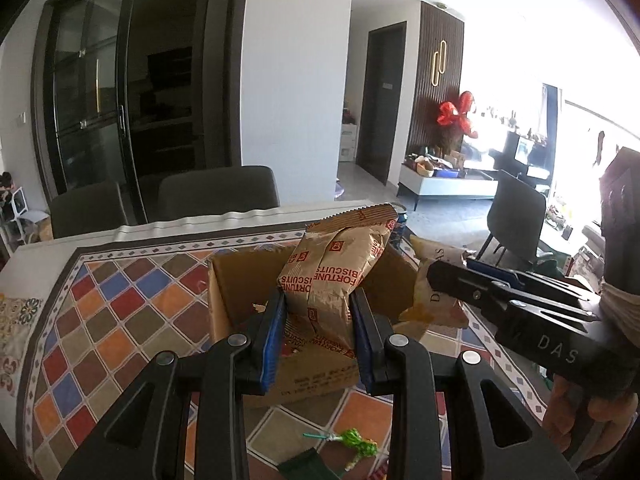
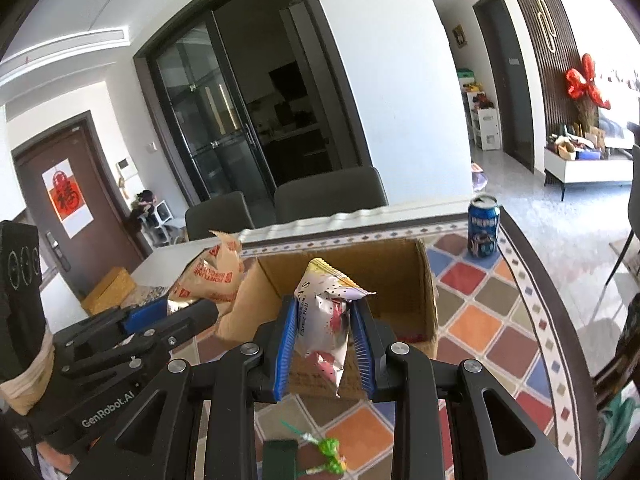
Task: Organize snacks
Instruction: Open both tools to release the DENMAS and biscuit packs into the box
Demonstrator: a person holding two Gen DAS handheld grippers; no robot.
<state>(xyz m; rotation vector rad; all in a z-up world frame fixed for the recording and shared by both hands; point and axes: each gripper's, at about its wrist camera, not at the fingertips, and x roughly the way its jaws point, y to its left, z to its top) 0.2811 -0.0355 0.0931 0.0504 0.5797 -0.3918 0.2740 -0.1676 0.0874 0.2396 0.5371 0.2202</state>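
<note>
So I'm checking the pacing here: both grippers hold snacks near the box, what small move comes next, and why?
Probably open the left gripper: its brown Fortune Biscuits packet hangs over the open cardboard box, so it should drop inside. The right gripper holds the white cheese-ball bag nearer the box's front wall.

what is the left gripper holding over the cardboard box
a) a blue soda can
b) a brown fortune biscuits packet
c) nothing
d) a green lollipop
b: the left gripper is shut on the brown Fortune Biscuits packet, with the cardboard box behind it; the blue soda can stands apart on the tablecloth.
</note>
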